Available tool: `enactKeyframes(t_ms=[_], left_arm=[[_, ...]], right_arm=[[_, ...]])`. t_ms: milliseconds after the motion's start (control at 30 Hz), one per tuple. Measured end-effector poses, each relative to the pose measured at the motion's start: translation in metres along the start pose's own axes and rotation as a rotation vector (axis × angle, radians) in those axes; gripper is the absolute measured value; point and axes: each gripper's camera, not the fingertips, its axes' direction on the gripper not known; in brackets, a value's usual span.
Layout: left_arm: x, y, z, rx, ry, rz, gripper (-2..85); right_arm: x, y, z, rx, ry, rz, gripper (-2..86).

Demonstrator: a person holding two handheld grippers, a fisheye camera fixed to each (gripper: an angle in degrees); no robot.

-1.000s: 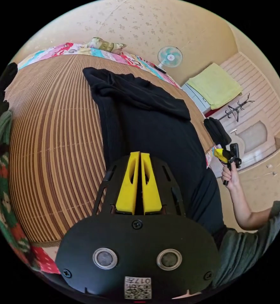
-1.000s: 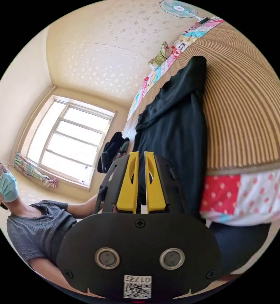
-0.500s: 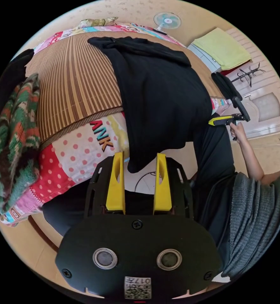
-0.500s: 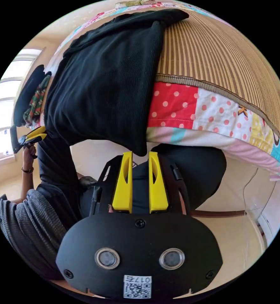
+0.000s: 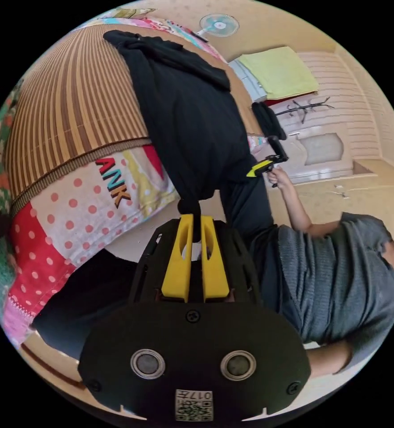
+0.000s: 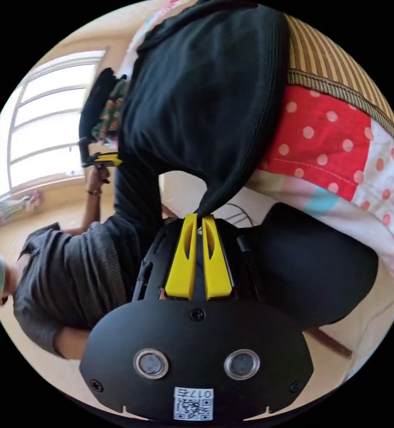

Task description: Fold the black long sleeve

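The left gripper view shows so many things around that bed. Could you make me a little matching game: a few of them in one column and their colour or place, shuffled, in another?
Things:
1. long sleeve
2. left tongs
3. mat
4. towel

Descriptions:
A. pale green, lying on a cabinet by the wall
B. brown striped, spread over the top of the bed
C. yellow, closed on a corner of hanging cloth
D. black, draped over the bed's edge

Pairs: 1-D, 2-C, 3-B, 4-A
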Motion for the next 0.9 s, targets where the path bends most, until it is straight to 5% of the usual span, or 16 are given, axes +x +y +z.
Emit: enactKeyframes(t_ms=[133, 400, 500, 567, 667, 900], left_arm=[[-0.002, 0.029, -0.061, 0.213, 0.298, 0.244, 3.1], [0.007, 0.052, -0.107, 0.591, 0.706, 0.663, 3.4], [-0.034, 0.036, -0.092, 0.717, 0.617, 0.413, 3.6], [-0.069, 0.024, -0.072, 0.76, 0.4, 0.087, 3.6], [-0.076, 0.01, -0.059, 0.826, 0.223, -0.11, 3.3], [-0.061, -0.086, -0.064, 0.903, 0.038, -0.255, 2.9]], right_arm=[[-0.024, 0.062, -0.078, 0.339, -0.357, -0.44, 1.7], [-0.022, 0.13, -0.152, 0.768, -0.694, -0.989, 1.6], [0.004, 0.114, -0.162, 0.871, -0.63, -0.771, 1.5], [0.029, 0.099, -0.164, 0.931, -0.551, -0.545, 1.5], [0.066, 0.076, -0.165, 1.029, -0.512, -0.259, 1.4], [0.083, -0.01, -0.187, 1.142, -0.401, 0.053, 1.4]])
